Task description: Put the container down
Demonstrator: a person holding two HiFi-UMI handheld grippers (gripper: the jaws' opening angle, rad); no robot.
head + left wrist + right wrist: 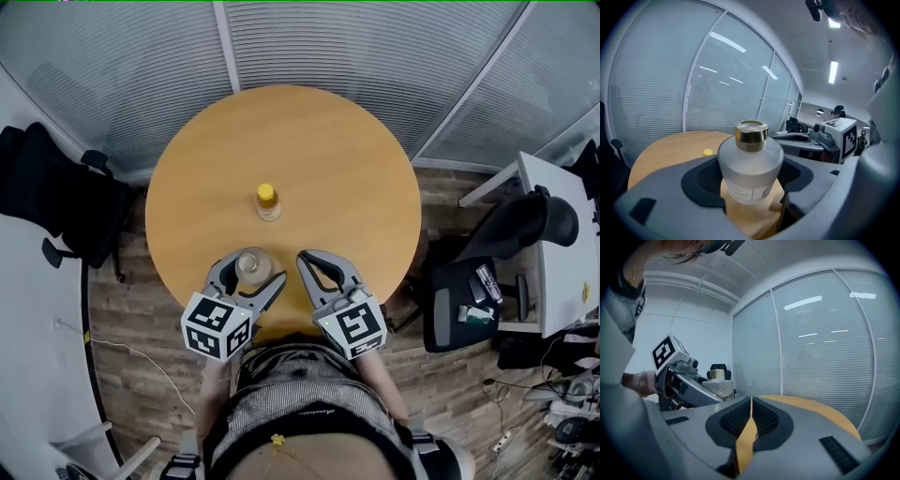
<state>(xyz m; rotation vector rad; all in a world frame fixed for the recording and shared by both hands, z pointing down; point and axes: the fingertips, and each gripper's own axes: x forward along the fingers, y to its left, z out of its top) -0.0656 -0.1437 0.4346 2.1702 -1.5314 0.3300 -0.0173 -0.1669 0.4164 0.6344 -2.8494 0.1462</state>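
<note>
Firmly, our left gripper [251, 272] pinched the upright container [750, 164] over the near table [337, 169] edge, ready for setting down; our right gripper [750, 400], jaws pressed together, sat empty beside.

Round wooden table [347, 169], small yellow-capped bottle [268, 202] upright near its centre

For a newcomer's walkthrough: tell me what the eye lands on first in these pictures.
First comes the frosted container with its gold cap, gripped in the left claw over the near edge of the round wooden table. Next is the small yellow-capped bottle, which stands alone at the table's middle. The right claw is shut on nothing just beside the left one.
</note>
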